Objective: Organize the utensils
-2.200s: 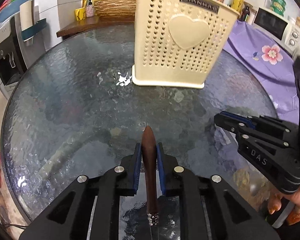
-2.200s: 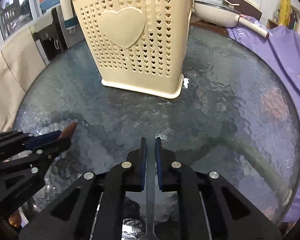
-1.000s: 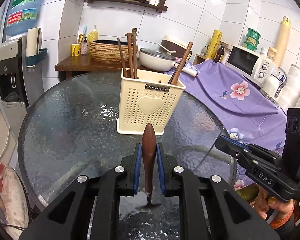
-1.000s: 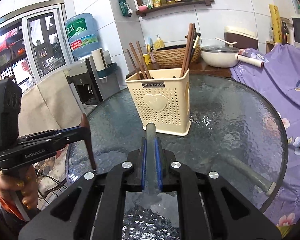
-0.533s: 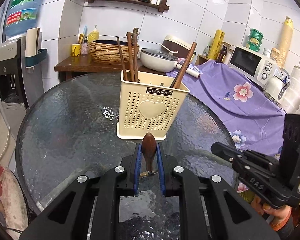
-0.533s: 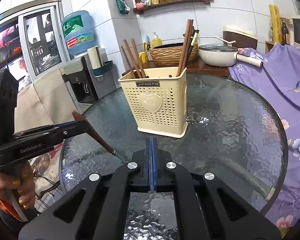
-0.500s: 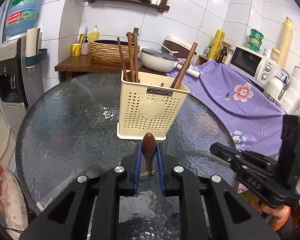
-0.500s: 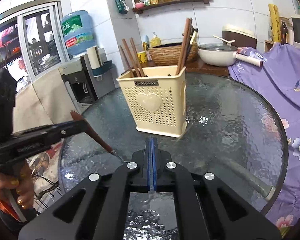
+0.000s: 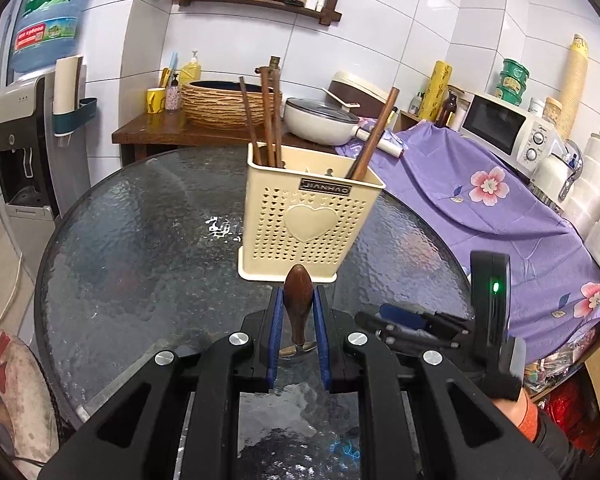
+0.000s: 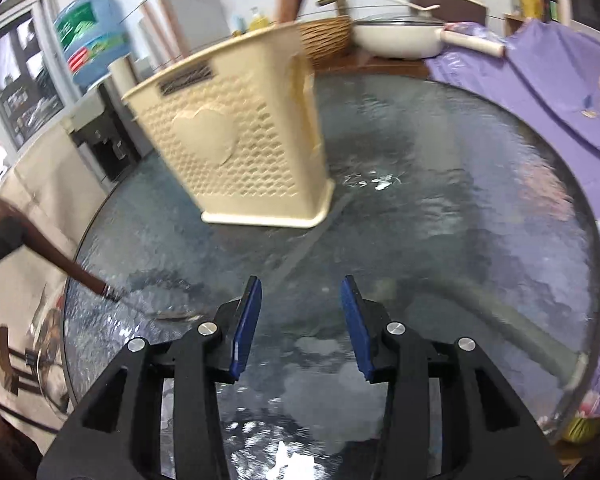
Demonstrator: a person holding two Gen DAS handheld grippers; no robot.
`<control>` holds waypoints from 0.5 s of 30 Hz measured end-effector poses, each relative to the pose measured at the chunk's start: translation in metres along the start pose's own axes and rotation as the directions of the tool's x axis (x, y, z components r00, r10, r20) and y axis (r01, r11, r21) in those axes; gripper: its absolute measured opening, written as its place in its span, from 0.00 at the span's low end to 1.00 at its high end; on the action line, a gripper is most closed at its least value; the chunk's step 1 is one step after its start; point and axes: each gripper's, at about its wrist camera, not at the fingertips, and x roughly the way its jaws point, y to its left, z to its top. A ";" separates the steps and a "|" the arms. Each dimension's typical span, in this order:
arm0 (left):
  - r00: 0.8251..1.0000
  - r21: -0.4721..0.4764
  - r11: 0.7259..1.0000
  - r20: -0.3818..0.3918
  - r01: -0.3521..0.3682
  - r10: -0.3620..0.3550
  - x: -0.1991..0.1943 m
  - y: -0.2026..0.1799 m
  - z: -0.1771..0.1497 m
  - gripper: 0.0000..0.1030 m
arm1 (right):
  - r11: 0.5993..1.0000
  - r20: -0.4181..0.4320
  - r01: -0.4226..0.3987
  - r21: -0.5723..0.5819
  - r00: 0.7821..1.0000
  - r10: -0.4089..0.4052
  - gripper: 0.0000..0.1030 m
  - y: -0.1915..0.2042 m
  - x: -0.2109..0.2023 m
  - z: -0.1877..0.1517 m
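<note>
The left gripper (image 9: 297, 322) clenches a wooden-handled utensil (image 9: 298, 300) just at 6 o'clock of the holder (image 9: 310, 224) on the table (image 9: 139, 240), while the right gripper (image 10: 302, 322) gapes empty.

Bright, fisheye-warped (right view motion-blurred)

We saw a round table (image 9: 139, 248) of rippled, glossy glass. On it stood a holder (image 9: 310, 216) of matt cream plastic, pierced with small hearts, with dark wooden sticks (image 9: 265, 116) in it. The spoon (image 9: 297, 300) had a polished brown wooden handle and a shiny metal neck. At two o'clock lay soft purple cloth (image 9: 480, 184); the basket (image 9: 223, 106) at eleven o'clock looked woven.
</note>
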 end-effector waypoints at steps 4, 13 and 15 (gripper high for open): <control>1.000 -0.019 1.000 0.004 -0.008 0.008 -0.003 0.008 0.001 0.15 | 1.000 -0.029 -0.013 -0.026 1.000 0.012 0.41 0.007 0.006 -0.010; 1.000 -0.023 1.000 0.009 -0.001 0.001 -0.002 0.008 0.002 0.14 | 0.996 -0.028 0.030 0.082 0.999 -0.028 0.41 -0.016 0.013 0.006; 1.000 -0.025 1.000 0.009 0.000 0.000 -0.002 0.009 0.002 0.14 | 0.996 -0.048 0.036 0.077 0.998 -0.032 0.41 -0.011 0.022 0.012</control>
